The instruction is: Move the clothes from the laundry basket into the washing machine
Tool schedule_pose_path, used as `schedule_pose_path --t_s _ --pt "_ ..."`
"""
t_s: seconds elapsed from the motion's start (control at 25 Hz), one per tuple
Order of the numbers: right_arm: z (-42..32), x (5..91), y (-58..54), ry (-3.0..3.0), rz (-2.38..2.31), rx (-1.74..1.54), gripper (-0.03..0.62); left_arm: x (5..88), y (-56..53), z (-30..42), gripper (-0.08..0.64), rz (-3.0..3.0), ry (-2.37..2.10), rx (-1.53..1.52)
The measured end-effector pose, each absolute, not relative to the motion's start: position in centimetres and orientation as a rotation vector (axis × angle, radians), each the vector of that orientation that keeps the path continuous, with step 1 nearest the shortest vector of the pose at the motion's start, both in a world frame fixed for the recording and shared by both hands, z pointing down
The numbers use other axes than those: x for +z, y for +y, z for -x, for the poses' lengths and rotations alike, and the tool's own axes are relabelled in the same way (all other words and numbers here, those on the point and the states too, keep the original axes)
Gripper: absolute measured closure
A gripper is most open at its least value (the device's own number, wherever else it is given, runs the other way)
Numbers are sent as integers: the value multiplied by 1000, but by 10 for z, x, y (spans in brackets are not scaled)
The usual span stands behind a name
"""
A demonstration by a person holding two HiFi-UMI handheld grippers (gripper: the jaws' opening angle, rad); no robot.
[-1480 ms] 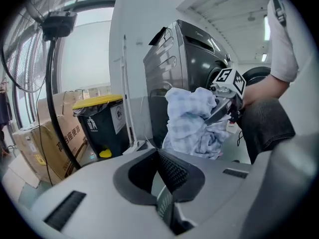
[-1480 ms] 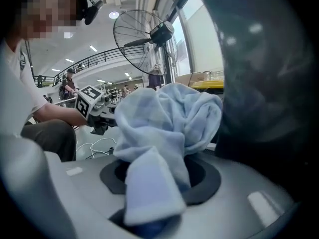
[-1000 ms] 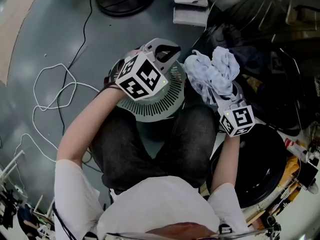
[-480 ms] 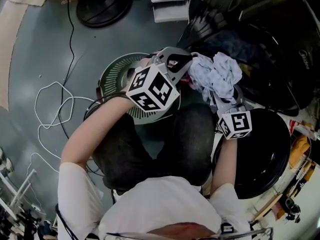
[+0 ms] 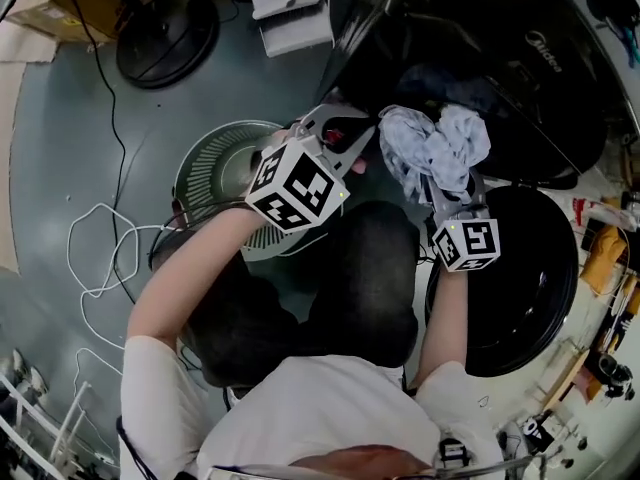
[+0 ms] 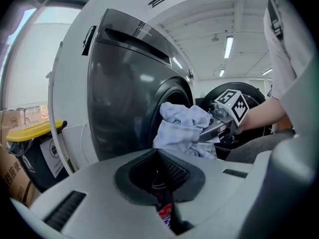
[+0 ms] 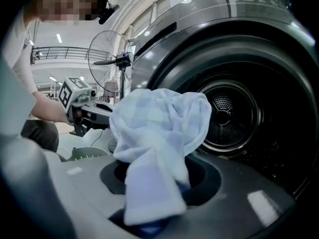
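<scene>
The right tongs (image 5: 447, 190) squeeze a pale blue cloth (image 7: 154, 128) and hold it up near the open hole of the washing machine (image 7: 249, 49), I think ready to go in, while the left tongs (image 6: 167, 210) pinch a small red thing (image 6: 166, 216) nearby.

White shirt (image 5: 320, 413), dark trousers (image 5: 370, 278); left gripper (image 5: 350, 138) and right gripper (image 5: 447, 190) carry marker cubes (image 5: 297, 183).
</scene>
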State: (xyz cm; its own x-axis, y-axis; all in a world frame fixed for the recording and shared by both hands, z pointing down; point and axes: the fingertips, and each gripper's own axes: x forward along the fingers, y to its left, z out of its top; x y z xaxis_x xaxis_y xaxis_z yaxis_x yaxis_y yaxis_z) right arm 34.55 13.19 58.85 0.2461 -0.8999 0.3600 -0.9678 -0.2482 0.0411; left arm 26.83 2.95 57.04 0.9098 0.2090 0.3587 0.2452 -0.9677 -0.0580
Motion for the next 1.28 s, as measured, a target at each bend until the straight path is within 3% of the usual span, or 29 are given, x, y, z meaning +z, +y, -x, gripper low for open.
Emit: schedule_pose_path --t_s 0.56,1.28 --pt "-445 574 187 -1361 -2588 257 385 579 60 -306 554 3082 -419 -484" --pt "-495 574 190 -1210 -2703 102 382 576 55 -301 555 3094 -358 -499"
